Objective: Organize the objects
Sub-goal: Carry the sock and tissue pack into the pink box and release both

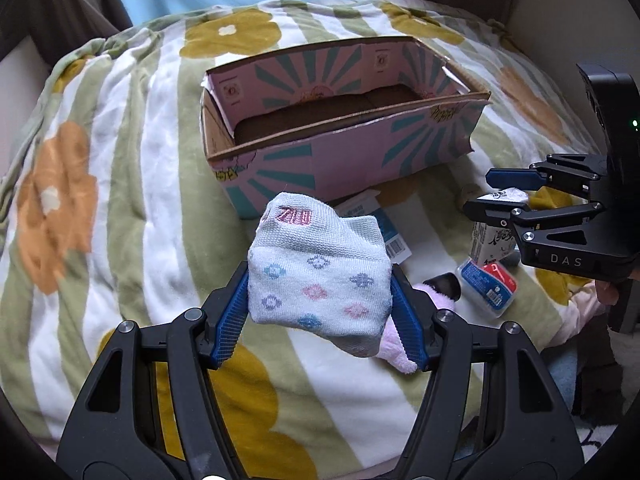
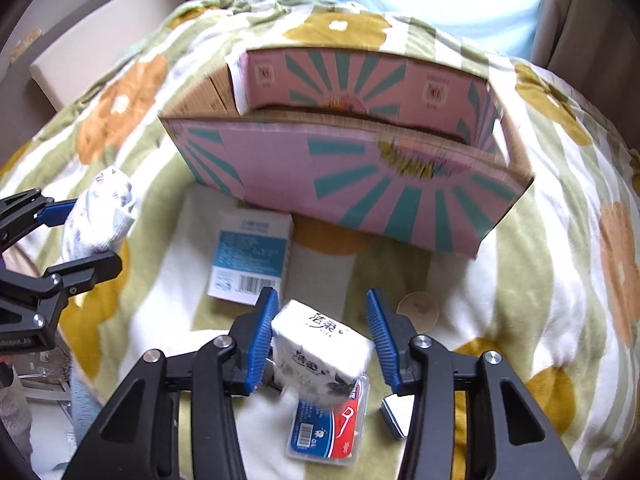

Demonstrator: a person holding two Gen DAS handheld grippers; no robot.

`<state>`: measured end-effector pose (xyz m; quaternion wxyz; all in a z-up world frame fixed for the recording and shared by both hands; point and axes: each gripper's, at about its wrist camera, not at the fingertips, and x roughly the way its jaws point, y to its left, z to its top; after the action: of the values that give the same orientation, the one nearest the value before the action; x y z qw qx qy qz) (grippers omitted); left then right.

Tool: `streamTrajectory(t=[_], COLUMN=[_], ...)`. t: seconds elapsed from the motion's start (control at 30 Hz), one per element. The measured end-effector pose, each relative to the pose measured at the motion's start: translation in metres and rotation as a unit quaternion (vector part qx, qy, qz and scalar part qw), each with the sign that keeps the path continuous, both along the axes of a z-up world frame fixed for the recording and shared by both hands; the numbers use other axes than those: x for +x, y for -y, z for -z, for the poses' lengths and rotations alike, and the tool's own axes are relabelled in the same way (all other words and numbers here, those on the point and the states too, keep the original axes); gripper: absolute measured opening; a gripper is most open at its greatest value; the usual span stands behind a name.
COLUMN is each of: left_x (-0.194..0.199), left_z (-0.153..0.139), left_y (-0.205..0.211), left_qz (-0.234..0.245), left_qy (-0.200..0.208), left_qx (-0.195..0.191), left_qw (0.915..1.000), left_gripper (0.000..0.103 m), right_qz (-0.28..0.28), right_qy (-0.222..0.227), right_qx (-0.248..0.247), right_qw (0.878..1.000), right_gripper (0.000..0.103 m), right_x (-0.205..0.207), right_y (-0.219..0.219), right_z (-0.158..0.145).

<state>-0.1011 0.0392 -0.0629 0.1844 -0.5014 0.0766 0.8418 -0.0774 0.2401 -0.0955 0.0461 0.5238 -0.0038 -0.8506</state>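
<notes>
My left gripper (image 1: 320, 292) is shut on a folded white sock with coloured dots (image 1: 318, 272), held above the blanket in front of the open pink cardboard box (image 1: 340, 152). It also shows at the left of the right wrist view (image 2: 100, 216). My right gripper (image 2: 322, 332) is open, its blue pads on either side of a white tissue pack (image 2: 320, 356) that lies on the blanket. In the left wrist view the right gripper (image 1: 484, 192) is over the tissue pack (image 1: 494, 240).
A blue and white carton (image 2: 252, 256), a floss-pick case (image 2: 328, 428), a small beige disc (image 2: 418, 308) and a small white card (image 2: 396, 412) lie on the flowered blanket (image 2: 560, 280). A pink plush item (image 1: 400, 344) lies under the sock. The box (image 2: 360, 184) stands just beyond.
</notes>
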Motion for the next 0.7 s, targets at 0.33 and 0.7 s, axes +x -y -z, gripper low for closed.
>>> streamTrajectory(t=[0.33, 0.7], left_x=[-0.022, -0.085], left_z=[-0.017, -0.070], left_y=[0.000, -0.014], left_qz=[-0.007, 0.002], left_qy=[0.009, -0.006], left_qx=[0.031, 0.032], left_qw=[0.9994, 0.9995], left_gripper=[0.062, 0.062], right_qz=[0.002, 0.012], right_qy=[0.008, -0.023], right_qx=[-0.010, -0.008], right_qw=[1.000, 1.000], right_gripper=[0.039, 0.039], right_x=[-0.003, -0.059], right_y=[-0.013, -0.036], right_z=[-0.028, -0.096])
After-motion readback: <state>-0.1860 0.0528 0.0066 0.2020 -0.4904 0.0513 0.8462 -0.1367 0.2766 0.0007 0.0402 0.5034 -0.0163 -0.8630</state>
